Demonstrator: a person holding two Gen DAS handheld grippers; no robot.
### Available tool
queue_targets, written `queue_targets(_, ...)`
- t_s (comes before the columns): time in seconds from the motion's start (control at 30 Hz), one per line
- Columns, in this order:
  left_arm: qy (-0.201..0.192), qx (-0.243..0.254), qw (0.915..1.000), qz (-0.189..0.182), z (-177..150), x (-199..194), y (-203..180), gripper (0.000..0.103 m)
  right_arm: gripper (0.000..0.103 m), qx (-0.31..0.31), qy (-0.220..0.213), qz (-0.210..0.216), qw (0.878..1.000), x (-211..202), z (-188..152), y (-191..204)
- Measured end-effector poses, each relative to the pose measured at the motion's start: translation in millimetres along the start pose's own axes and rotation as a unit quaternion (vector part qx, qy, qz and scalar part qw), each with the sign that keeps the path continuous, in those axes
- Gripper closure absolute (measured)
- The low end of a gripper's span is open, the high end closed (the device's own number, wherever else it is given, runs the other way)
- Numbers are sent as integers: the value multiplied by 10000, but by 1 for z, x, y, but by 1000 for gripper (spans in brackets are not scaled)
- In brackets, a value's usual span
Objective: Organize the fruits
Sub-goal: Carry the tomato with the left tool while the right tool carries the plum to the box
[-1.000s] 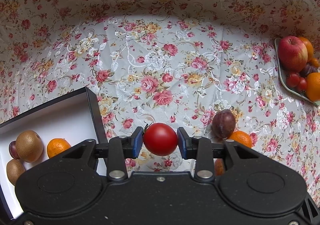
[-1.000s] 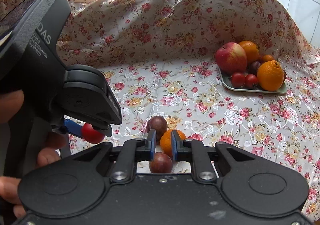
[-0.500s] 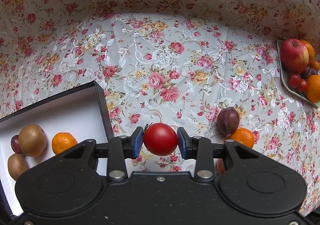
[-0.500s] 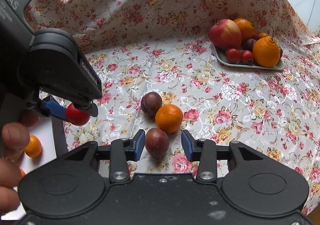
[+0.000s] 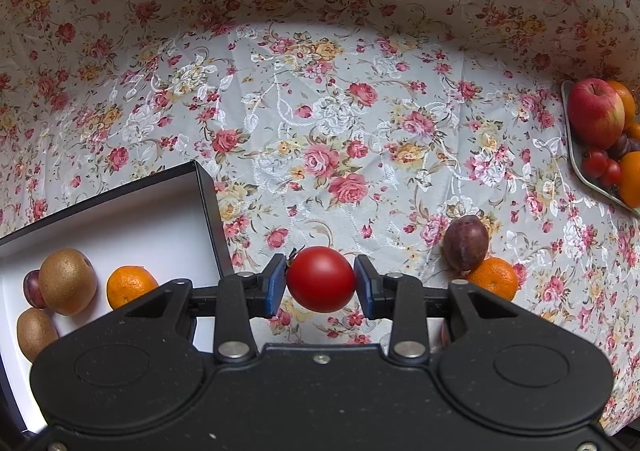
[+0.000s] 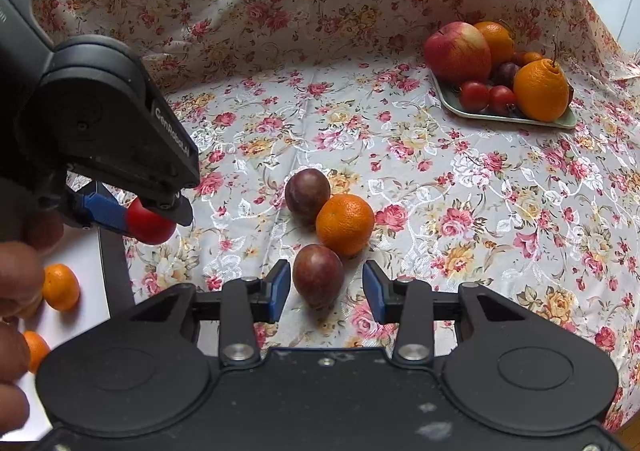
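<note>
Far left, my box (image 5: 120,207) holds kiwis, a plum, a tangerine (image 5: 130,285). Left gripper (image 5: 321,283): jaws clamped on the tomato (image 5: 320,278), hanging just right of the box wall above the counter (image 5: 320,123). Step, I'd say: tomato goes into the box next, so swing left, then release. Right gripper (image 6: 326,287): jaws apart, flanking the near plum (image 6: 318,275) without touching; lower and close. Tray (image 6: 504,117) sits far right.
</note>
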State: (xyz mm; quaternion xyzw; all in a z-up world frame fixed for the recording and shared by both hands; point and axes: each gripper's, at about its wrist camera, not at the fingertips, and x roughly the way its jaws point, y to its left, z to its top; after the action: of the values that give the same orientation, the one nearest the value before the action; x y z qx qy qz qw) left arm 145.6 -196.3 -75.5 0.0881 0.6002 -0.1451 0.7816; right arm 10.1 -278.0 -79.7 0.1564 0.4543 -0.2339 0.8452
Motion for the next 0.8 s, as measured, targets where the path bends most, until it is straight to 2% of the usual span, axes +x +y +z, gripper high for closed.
queue_targets(0.33,-1,-35,10000,-67,0,-4,6,58,61,29,181,-92,9998,17,-1,5)
queue_targets(0.4,10,-76,9999,-77,1,-4,8,58,68,-114,136,-142,9997,19,-1,9)
queue_targets(0.47,-5,-121,9999,-82,1,-6,12,58,69,-216,96,-180,9996,19,-1,12)
queue_targets(0.8,-180,-345,9991,-159,4,-21,30,58,69,72,-155,306,9994,-1,10,20)
